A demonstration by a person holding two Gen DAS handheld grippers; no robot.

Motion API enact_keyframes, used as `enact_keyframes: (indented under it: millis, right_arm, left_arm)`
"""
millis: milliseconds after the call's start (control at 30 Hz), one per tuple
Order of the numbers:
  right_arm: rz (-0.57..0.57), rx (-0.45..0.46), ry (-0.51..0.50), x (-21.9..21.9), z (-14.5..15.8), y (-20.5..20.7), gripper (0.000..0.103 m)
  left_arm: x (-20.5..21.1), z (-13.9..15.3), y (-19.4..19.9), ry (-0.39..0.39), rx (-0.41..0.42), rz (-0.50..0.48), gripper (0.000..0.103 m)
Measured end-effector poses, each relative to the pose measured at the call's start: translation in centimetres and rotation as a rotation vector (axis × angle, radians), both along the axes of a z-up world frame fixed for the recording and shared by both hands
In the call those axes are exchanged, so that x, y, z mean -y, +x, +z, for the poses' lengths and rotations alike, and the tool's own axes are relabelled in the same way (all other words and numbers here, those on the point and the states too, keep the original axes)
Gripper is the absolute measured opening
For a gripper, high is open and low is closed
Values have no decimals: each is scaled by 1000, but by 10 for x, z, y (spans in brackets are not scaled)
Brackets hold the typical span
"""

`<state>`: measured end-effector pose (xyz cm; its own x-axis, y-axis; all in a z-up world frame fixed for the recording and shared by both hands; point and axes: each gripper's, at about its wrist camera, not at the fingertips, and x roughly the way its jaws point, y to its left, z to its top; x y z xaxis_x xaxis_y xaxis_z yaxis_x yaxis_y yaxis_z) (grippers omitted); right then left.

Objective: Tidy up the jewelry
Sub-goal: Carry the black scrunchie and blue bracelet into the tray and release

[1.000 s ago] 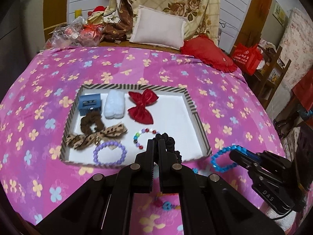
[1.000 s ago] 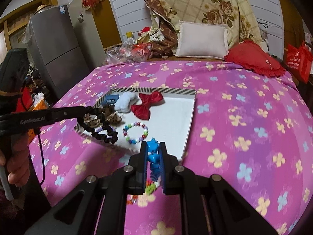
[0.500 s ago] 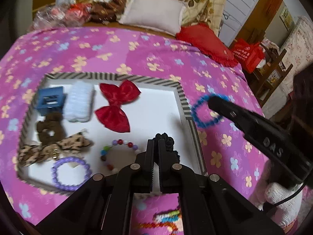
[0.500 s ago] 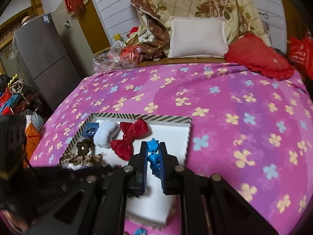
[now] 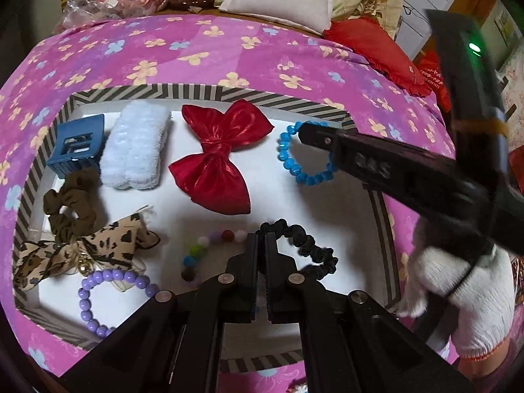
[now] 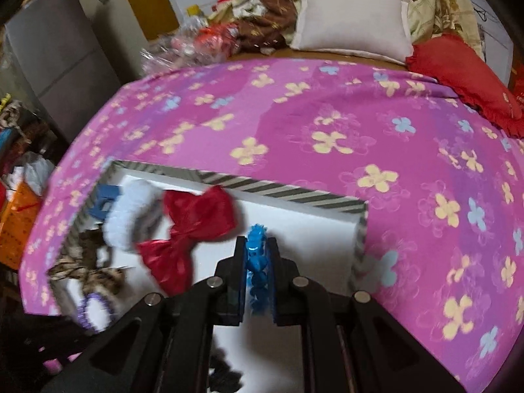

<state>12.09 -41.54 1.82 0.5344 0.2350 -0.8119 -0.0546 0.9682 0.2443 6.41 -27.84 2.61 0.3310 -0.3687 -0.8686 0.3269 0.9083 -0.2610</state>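
Observation:
A striped-rim tray (image 5: 209, 92) with a white floor lies on the pink bedspread. My left gripper (image 5: 261, 239) is shut on a black scrunchie (image 5: 308, 245) and holds it low over the tray's near right part. My right gripper (image 6: 257, 245) is shut on a blue bead bracelet (image 6: 256, 262); in the left wrist view the gripper (image 5: 304, 131) holds that bracelet (image 5: 294, 167) over the tray's far right corner. The tray also shows in the right wrist view (image 6: 281, 190).
In the tray lie a red bow (image 5: 219, 160), a white fluffy clip (image 5: 134, 150), a blue claw clip (image 5: 77, 147), a brown scrunchie (image 5: 72, 206), a leopard bow (image 5: 82, 252), a purple bead bracelet (image 5: 98, 301) and a multicolour bead bracelet (image 5: 203, 252). Pillows (image 6: 353, 23) lie at the bed's head.
Both grippers have moved forward over the tray. The right one has carried the blue bracelet from outside the right rim to above the tray's far right corner. The left one has come lower with the scrunchie.

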Motion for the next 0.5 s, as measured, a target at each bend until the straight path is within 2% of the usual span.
enact_keyframes:
  millis: [167, 200, 233, 300, 367, 500]
  right_arm:
    - [-53, -26, -33, 10, -7, 12, 13]
    - [-60, -24, -16, 12, -6, 11, 20]
    - [-68, -16, 2, 15, -5, 8, 32]
    - [-92, 6, 29, 21, -2, 1, 46]
    - [-110, 21, 53, 27, 1, -5, 47]
    - [-112, 61, 93, 31, 13, -30, 47]
  left_arm:
    - [6, -7, 1, 11, -4, 0, 1]
    - [5, -8, 0, 20, 3, 6, 1]
    - [5, -9, 0, 23, 6, 13, 1]
    - [3, -10, 0, 19, 0, 25, 4]
    - [1, -11, -1, 26, -6, 29, 18]
    - [-3, -3, -10, 36, 37, 30, 24]
